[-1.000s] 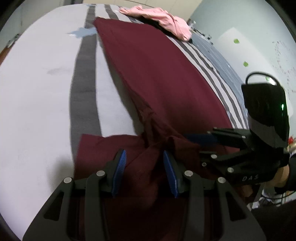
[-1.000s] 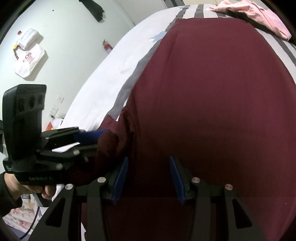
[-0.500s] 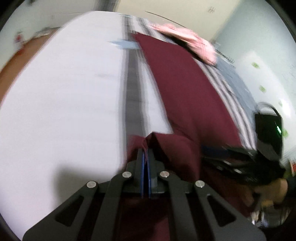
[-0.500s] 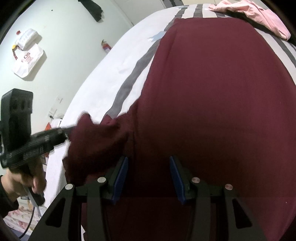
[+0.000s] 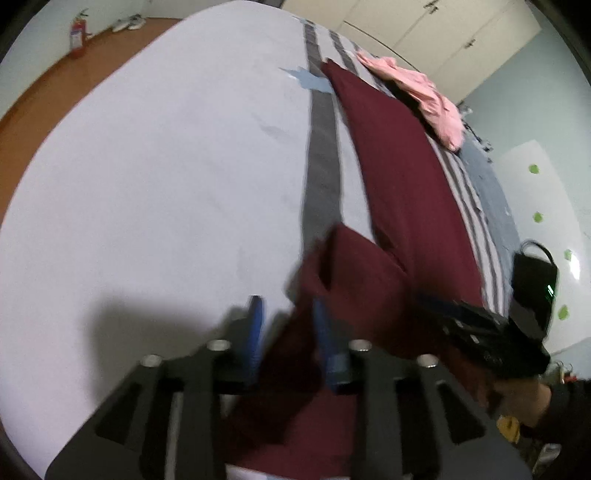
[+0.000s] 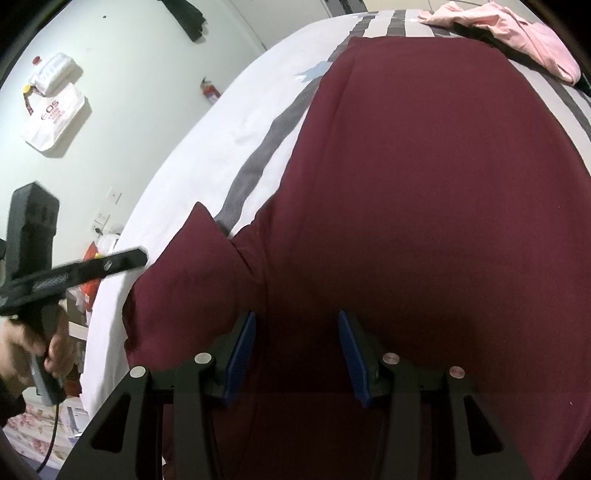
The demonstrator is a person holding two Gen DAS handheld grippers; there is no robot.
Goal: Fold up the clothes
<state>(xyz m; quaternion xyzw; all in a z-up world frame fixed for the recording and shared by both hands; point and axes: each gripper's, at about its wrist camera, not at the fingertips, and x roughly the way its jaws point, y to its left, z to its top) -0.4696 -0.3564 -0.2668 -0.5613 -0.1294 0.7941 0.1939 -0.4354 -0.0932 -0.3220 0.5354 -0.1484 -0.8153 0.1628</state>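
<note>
A maroon garment [image 6: 424, 206] lies spread along the bed [image 5: 166, 184]. Its short sleeve [image 6: 192, 280] sticks out flat to the left. In the left wrist view my left gripper [image 5: 290, 332] hovers over the sleeve's [image 5: 351, 266] near edge. Its jaws are opening, with loose maroon cloth between the blue pads [image 5: 255, 332] and no pinch on it. In the right wrist view the left gripper [image 6: 136, 256] sits just left of the sleeve, held by a hand [image 6: 33, 343]. My right gripper [image 6: 297, 354] stands open just over the garment's near body, and it also appears as the right gripper [image 5: 480, 332].
A pink garment [image 5: 424, 96] lies crumpled at the bed's far end. Grey stripes [image 5: 321, 173] run beside the maroon cloth, with a pale blue patch [image 5: 310, 79] near its far corner. Wooden floor [image 5: 44, 99] and a fire extinguisher [image 5: 77, 33] lie beyond the left bed edge.
My left gripper closed on the bunched sleeve, drew it out leftward away from the body, then opened again. The sleeve now lies spread. My right gripper stayed put.
</note>
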